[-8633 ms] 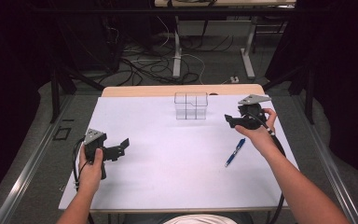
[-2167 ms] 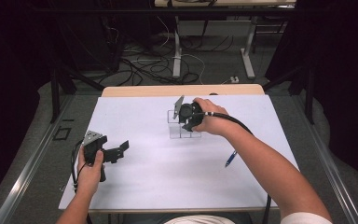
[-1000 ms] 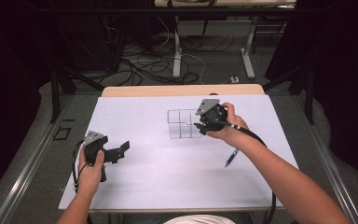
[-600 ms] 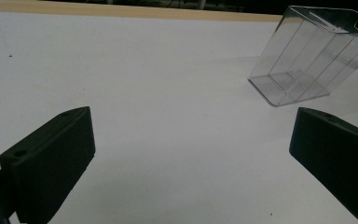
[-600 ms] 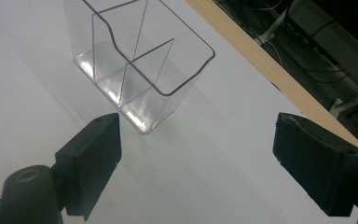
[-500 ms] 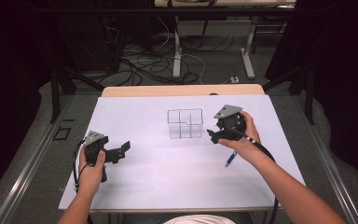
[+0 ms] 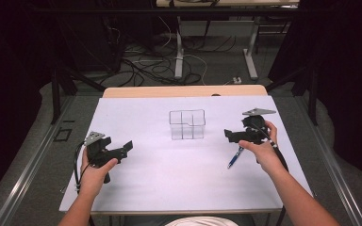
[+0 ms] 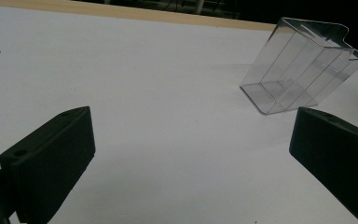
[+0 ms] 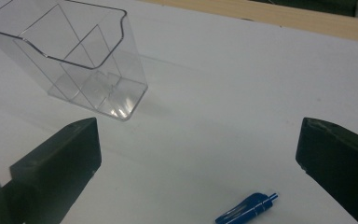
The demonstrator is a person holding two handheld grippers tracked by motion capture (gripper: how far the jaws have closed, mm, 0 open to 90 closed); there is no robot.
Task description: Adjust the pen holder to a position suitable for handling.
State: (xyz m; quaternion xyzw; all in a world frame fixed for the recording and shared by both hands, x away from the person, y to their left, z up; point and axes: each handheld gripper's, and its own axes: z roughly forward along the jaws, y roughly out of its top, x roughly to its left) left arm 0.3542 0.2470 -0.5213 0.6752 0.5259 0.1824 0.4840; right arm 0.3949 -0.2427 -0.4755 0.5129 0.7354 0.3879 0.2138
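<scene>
Right claw (image 7: 230,135) is hanging wide and empty, jaws just been opening, nothing between them. Blue pen (image 7: 234,157) is lying on the tabletop (image 7: 169,188) just below it; clear organizer (image 7: 187,125) off to its side. Drop straight, straddle barrel mid-length, squeeze square. Left claw (image 7: 125,148) is idling wide.

Clear box, blue pen, white counter

The divided box (image 7: 187,125) is colourless, see-through plastic; the pen (image 7: 234,158) is blue with a silvery tip. The counter (image 7: 169,179) is plain white with a light wood far edge. Both grippers' jaws are matt black.
</scene>
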